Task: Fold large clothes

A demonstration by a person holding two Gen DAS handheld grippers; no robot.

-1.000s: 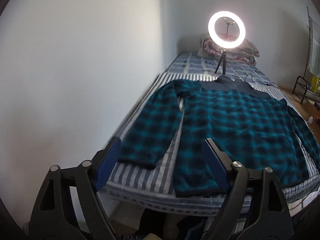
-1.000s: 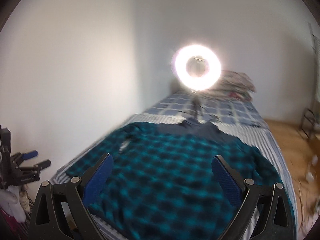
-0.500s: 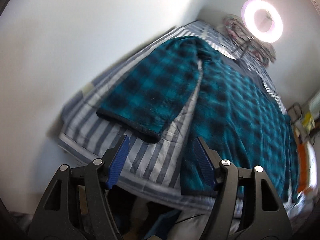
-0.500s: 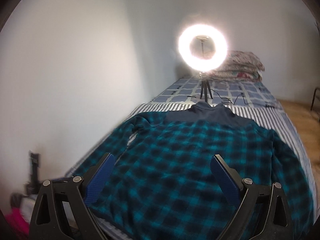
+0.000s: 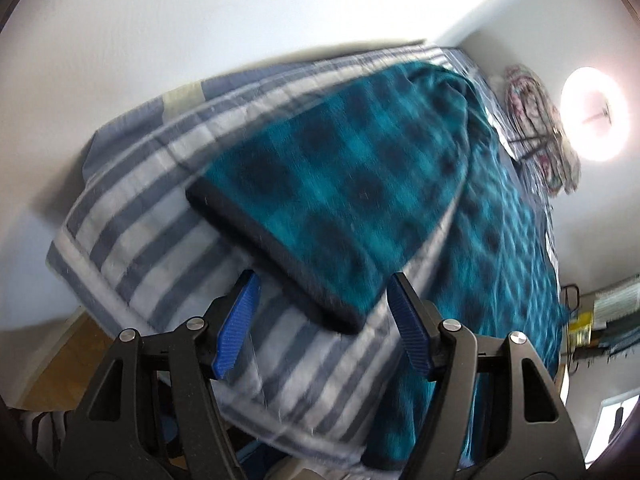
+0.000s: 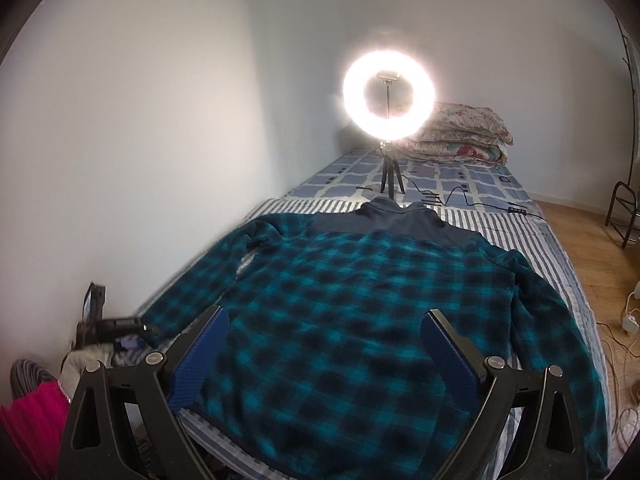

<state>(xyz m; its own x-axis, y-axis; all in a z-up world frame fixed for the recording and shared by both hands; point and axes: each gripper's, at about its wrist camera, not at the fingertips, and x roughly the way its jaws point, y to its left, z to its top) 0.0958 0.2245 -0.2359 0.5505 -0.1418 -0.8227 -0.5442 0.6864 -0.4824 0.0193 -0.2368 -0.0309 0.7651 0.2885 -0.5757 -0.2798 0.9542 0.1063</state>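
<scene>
A teal and black plaid jacket [image 6: 360,300] with a dark grey collar lies flat, front down, on the striped bed sheet [image 5: 152,264]. Its left sleeve [image 5: 352,184] stretches toward the bed's near corner and ends in a dark cuff [image 5: 280,256]. My left gripper [image 5: 324,292] points steeply down at that cuff. It is open, and the cuff's near corner lies between the blue pads [image 5: 236,320] without touching them. My right gripper [image 6: 326,312] hovers open over the jacket's lower body, near the hem, with nothing held.
A lit ring light on a small tripod [image 6: 388,96] stands on the bed beyond the collar, with a black cable [image 6: 472,200] beside it. Folded quilts [image 6: 460,132] lie at the far end. A white wall runs along the left, wood floor [image 6: 592,248] on the right, and a clothes pile [image 6: 36,404] at the near left.
My left gripper dropped toward the sleeve cuff while rolling, and its jaws narrowed a little. The right gripper shifted slightly closer over the jacket and its view sharpened.
</scene>
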